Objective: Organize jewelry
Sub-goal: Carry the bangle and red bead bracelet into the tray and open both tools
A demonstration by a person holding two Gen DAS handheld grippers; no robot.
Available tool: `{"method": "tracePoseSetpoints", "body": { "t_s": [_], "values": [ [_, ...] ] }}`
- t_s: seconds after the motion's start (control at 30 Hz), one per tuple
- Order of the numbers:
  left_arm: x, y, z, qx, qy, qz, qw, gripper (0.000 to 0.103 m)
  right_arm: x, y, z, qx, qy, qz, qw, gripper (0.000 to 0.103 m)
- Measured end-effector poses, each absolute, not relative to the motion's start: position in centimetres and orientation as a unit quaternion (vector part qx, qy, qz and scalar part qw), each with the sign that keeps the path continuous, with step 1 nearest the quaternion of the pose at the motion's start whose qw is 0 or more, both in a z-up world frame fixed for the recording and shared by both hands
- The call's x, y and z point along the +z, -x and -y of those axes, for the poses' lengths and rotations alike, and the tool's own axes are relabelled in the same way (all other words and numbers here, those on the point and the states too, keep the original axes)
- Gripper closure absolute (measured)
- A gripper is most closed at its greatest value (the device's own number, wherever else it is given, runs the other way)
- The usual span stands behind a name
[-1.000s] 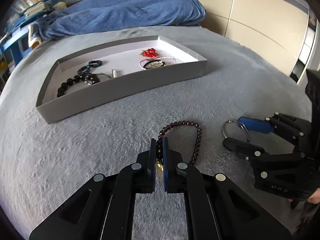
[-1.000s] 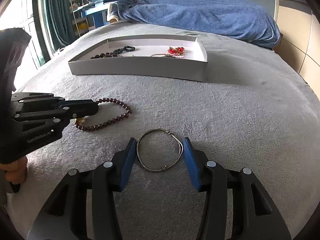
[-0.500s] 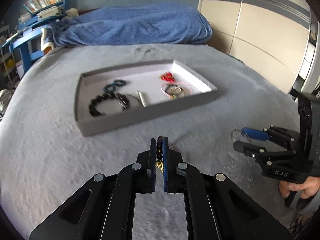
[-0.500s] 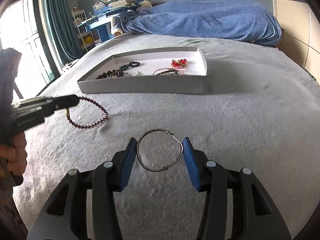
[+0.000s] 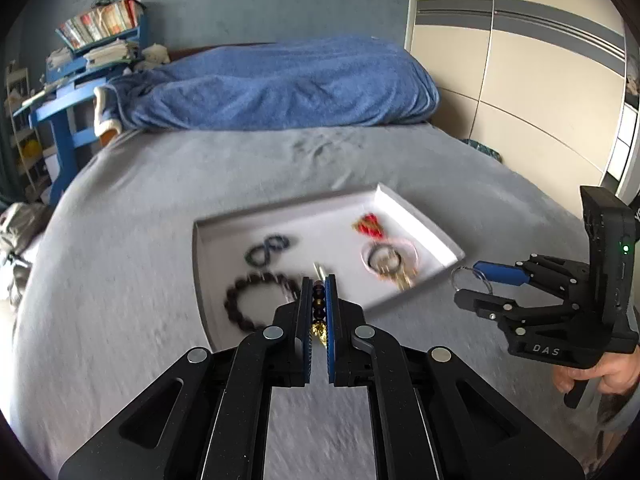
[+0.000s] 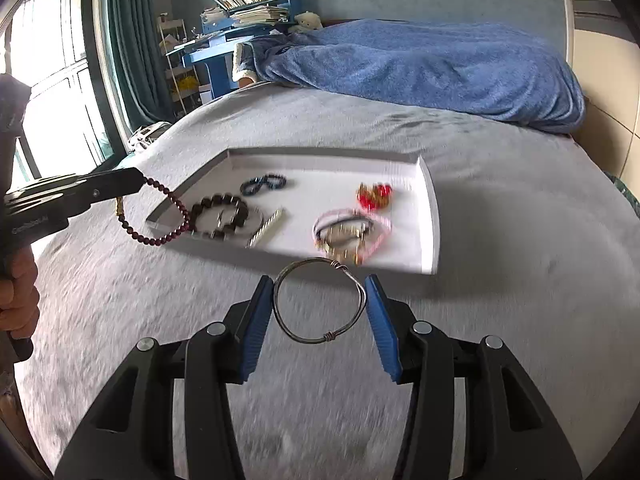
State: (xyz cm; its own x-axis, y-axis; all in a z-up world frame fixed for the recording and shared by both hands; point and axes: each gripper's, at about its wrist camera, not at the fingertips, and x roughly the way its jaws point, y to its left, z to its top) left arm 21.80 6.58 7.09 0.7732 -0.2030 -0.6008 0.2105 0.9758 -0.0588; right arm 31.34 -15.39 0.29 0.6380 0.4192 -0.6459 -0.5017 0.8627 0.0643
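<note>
One maroon bead bracelet (image 6: pixel 154 216) pinched in left gripper (image 5: pixel 319 308), one wire bangle (image 6: pixel 319 300) clamped by right gripper (image 6: pixel 320 312) (one white tray (image 6: pixel 434 236) beyond)

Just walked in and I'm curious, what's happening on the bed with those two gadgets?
A person is sorting jewelry into a white tray on the grey bed. The left gripper is pinching a dark red bead bracelet, which dangles in the air near the tray's corner. The right gripper holds a silver wire bangle between its fingers, just short of the tray. Several other pieces already lie inside.
</note>
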Motion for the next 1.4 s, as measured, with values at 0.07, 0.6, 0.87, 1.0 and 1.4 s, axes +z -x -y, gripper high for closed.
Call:
{"method": "tracePoseSetpoints", "body": {
  "t_s": [0.07,0.6,0.87,1.0,1.4],
  "values": [
    [7.6,-22.8,-6.7,-0.107,-0.008,-0.314,0.943,0.097,0.5,-32.9,14.9,0.253,0.063,-0.344,0.902,0.056],
    [3.5,-28.6,-7.8,-0.083,0.002,-0.353,0.932,0.097,-2.8,-39.8,12.1,0.240,0.089,-0.392,0.884,0.056],
    [1.0,-28.7,-8.8,-0.057,-0.001,-0.379,0.924,0.097,-4.0,-40.4,12.6,0.229,0.083,-0.402,0.883,0.056],
    [0.6,-28.3,-8.9,-0.046,-0.009,-0.381,0.923,0.088,-3.8,-40.2,12.9,0.229,0.077,-0.397,0.885,0.048],
    [1.3,-24.6,-8.5,-0.041,0.001,-0.340,0.940,0.029,-2.4,-36.1,15.1,0.243,0.042,-0.343,0.906,0.031]
  ]
}}
